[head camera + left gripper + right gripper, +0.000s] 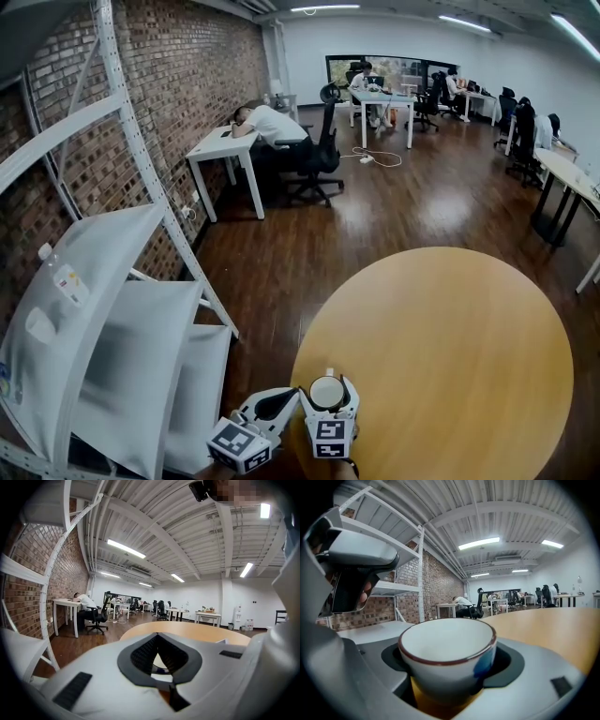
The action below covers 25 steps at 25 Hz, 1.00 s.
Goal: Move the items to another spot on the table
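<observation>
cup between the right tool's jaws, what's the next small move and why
Probably squeeze the right tool snug on the cup before any lift. The cup sits upright between its jaws at the near edge of the round table, and the right gripper view doesn't clearly show the pads pressing it.

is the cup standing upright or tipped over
Upright: the cup stands mouth up on the round table, between the jaws of the right gripper, rim level.
</observation>
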Motion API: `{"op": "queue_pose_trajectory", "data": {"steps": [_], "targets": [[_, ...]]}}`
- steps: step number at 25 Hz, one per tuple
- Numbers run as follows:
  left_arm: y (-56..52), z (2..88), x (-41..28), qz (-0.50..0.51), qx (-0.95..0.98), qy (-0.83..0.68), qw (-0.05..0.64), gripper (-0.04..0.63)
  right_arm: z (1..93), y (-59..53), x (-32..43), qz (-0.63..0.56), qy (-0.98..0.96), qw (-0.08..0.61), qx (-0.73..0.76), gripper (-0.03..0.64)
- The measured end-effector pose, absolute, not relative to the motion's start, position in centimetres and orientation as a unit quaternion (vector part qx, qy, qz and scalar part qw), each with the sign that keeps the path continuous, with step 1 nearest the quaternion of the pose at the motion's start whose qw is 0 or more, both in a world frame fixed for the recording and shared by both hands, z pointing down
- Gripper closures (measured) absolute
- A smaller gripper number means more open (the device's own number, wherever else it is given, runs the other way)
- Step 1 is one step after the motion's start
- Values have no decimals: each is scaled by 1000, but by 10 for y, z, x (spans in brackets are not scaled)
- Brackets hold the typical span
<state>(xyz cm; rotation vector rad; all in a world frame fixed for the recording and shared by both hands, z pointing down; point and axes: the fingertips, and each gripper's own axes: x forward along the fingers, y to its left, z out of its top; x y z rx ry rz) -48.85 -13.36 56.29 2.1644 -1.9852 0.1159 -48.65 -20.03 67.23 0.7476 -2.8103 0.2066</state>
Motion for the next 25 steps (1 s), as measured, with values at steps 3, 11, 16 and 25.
{"op": "queue_pose_trajectory", "data": {"steps": [3, 11, 16, 25], "targets": [[-135, 560, -490, 37, 731, -674, 100, 589, 666, -204, -483, 70, -957, 107, 260, 206], [-139, 550, -484, 32, 729, -677, 94, 589, 633, -206, -471, 65, -960, 92, 258, 205], [-137, 527, -475, 21, 725, -684, 84, 589, 592, -204, -448, 65, -962, 78, 255, 204], [-133, 479, -439, 2, 729, -682, 57, 589, 502, -194, -404, 55, -965, 48, 251, 204]]}}
